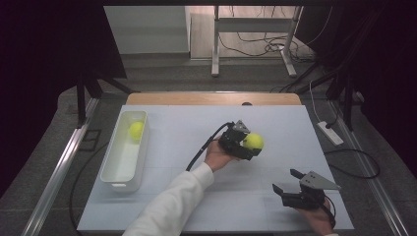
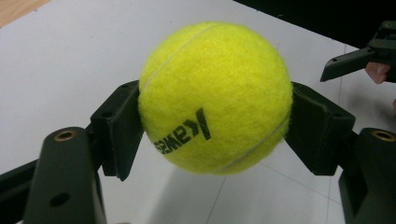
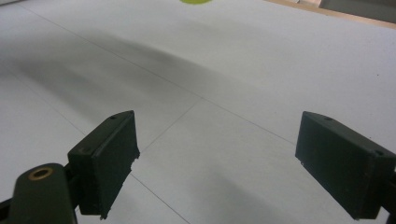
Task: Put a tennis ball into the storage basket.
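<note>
On the white table, a white bin holding a second tennis ball is seen at left, well apart from the open-jawed right gripper – near centre, a yellow tennis ball is clamped, lifted off the surface, by the left gripper.

Fuzzy felt tennis ball, matt black plastic gripper; smooth glossy white plastic tray
</note>
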A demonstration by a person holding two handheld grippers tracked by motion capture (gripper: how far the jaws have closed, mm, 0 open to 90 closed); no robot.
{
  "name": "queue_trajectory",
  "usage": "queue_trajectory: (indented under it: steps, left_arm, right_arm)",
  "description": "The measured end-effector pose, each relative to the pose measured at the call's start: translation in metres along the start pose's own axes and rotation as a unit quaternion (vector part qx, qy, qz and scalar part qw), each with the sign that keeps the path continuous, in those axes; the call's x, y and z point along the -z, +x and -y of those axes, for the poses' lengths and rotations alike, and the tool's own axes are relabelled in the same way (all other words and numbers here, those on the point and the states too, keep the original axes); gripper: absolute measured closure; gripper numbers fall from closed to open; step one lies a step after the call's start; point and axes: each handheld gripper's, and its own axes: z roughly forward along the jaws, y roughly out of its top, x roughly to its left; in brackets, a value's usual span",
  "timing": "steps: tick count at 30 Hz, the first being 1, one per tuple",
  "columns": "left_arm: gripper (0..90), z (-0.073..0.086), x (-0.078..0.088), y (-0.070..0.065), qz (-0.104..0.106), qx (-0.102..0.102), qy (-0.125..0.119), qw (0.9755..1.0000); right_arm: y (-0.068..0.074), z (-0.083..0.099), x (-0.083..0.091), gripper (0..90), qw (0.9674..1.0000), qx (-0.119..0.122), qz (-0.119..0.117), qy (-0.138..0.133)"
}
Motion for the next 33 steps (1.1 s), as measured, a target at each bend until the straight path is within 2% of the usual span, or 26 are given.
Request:
queue_trajectory:
  steps: [19,33]
  left_arm:
    - [26.9,0.008,0.022,-0.002,-0.002,0.007,-0.018,0.9998]
    - [26.9,0.014,0.038,0.001,-0.016,0.011,-0.026,0.9995]
  right_arm:
    - [-0.001,0.000,0.000,12.7,1.0000,0.000,0.001,0.000]
    - [0.000,0.000,0.000,12.7,1.0000,0.002,0.001,0.000]
